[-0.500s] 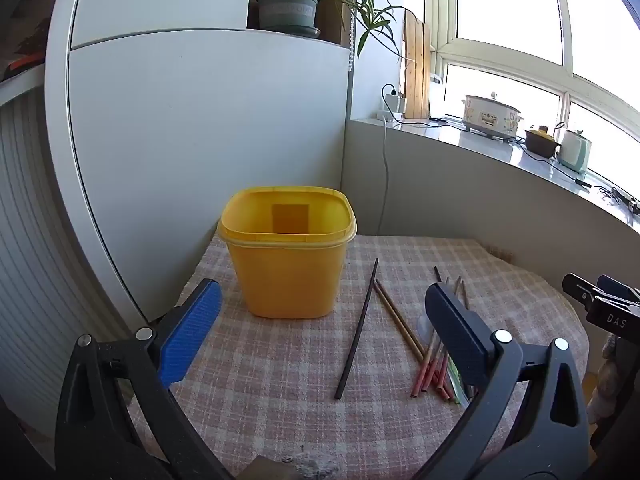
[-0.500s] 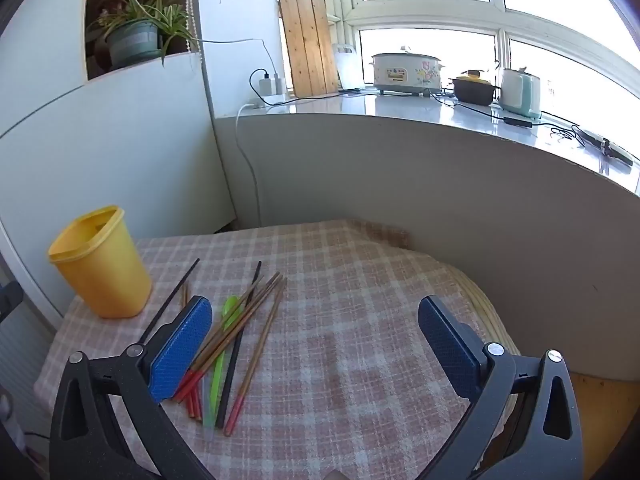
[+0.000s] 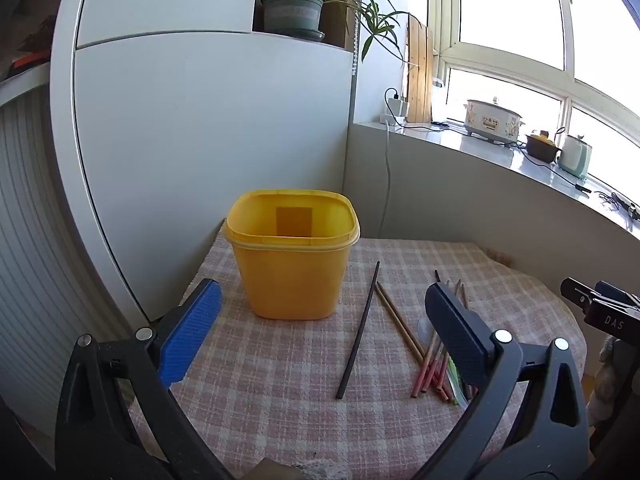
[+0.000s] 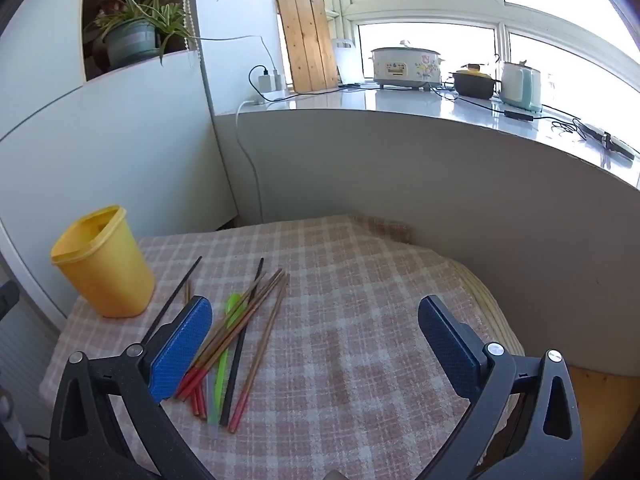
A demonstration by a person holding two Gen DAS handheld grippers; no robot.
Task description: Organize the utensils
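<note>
Nearest the cameras, the left gripper [image 3: 322,332] and the right gripper [image 4: 316,340] both hover above the checked tablecloth [image 4: 360,360] with their blue pads spread wide apart and nothing between them. Just beyond, toward the table's left half, a loose pile of chopsticks [image 4: 240,336] lies on the cloth, some red-tipped, with a green utensil [image 4: 224,344] among them. A single black chopstick [image 3: 359,330] lies apart from the pile, between it and the yellow container [image 3: 292,256]. The container stands upright and open near the table's far left corner, close to the white cabinet [image 3: 200,140]. Farther back, a windowsill [image 4: 440,100] carries pots and a kettle.
</note>
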